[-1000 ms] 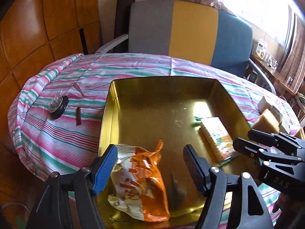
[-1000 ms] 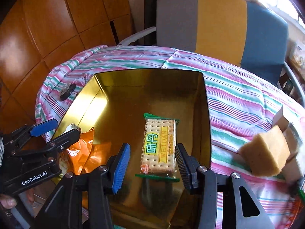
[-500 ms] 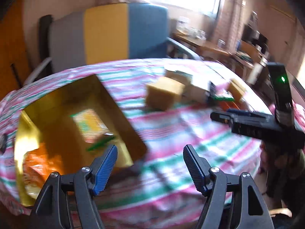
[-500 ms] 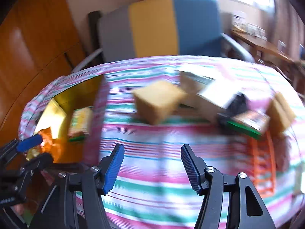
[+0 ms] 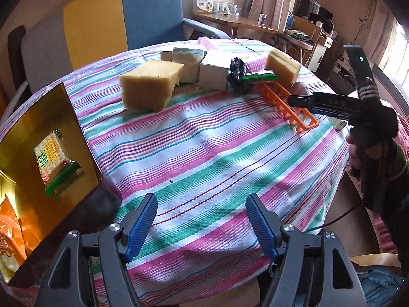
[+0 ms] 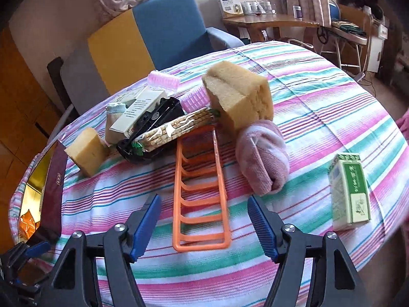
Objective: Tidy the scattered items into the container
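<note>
The gold tin (image 5: 76, 117) stands at the left with a cracker packet (image 5: 55, 158) and an orange snack bag (image 5: 10, 230) inside. My left gripper (image 5: 202, 225) hovers open over bare striped cloth just right of the tin, nothing between its fingers. My right gripper (image 6: 203, 226) is over the near end of an orange plastic rack (image 6: 199, 192); its jaws are opening and no pad touches the rack. Beyond it lie a rolled pink towel (image 6: 263, 156), a big yellow sponge (image 6: 237, 97), a second cracker packet (image 6: 176, 128) and a smaller sponge (image 6: 87, 151).
A green and white carton (image 6: 350, 192) stands at the right near the table edge. White boxes (image 5: 214, 73), a black object (image 6: 153, 128) and pink rollers (image 6: 163, 81) crowd the far side. A multicoloured armchair (image 5: 115, 23) is behind the table.
Both grippers have swung right, away from above the tin and out over the cloth. The right jaws have widened, and the cracker packet now lies in the tin.
</note>
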`<state>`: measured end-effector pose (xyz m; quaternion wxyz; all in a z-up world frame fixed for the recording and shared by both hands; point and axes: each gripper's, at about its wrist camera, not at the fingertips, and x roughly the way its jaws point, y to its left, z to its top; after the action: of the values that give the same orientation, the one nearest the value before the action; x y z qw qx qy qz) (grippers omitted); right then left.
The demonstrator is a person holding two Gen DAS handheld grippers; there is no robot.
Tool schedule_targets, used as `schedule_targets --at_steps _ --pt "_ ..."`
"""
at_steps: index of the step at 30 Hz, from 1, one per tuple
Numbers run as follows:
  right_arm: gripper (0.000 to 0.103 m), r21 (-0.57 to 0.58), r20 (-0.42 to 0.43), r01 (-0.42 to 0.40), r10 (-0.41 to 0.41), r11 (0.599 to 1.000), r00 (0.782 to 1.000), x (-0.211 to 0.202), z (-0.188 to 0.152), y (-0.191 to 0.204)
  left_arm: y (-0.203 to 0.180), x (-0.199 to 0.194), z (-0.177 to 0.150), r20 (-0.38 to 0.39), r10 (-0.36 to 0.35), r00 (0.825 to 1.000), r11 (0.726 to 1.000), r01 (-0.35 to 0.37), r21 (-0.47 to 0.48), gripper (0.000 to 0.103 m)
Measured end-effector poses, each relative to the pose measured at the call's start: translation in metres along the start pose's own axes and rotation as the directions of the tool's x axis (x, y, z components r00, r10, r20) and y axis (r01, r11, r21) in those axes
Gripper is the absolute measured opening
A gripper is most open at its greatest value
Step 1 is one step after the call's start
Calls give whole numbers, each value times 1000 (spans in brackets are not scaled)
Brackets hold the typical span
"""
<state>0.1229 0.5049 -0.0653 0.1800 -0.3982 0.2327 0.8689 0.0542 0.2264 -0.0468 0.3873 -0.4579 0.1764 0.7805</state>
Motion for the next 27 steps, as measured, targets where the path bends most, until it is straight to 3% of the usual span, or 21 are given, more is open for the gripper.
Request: schedule_targets --at_steps 5,9,12,19,21,24,27 --pt "71 -84 -28 52 -55 995 998 32 9 15 10 3 -3 -5 1 1000 1000 -2 -30 73" --pt "50 -158 -25 130 -135 979 990 45 5 25 17 6 -3 -5 -9 1000 998 8 -57 73" --pt "50 -186 -39 91 -100 978 994 38 -7 33 20 7 -4 -4 -22 1000 997 22 -77 73" --pt "52 -193 -130 -99 74 976 989 27 -35 74 24 -1 -7 17 -33 999 994 34 -102 73" --pt "53 -170 -162 -175 148 970 976 28 -39 90 27 -4 -8 24 -27 999 994 29 -109 73" --pt "53 -111 -210 -306 278 946 937 26 -49 110 30 -9 -9 31 -20 999 992 23 -124 73" --pt "58 -81 -226 -351 326 933 918 20 -55 117 29 -12 -7 38 -24 999 992 29 -122 73"
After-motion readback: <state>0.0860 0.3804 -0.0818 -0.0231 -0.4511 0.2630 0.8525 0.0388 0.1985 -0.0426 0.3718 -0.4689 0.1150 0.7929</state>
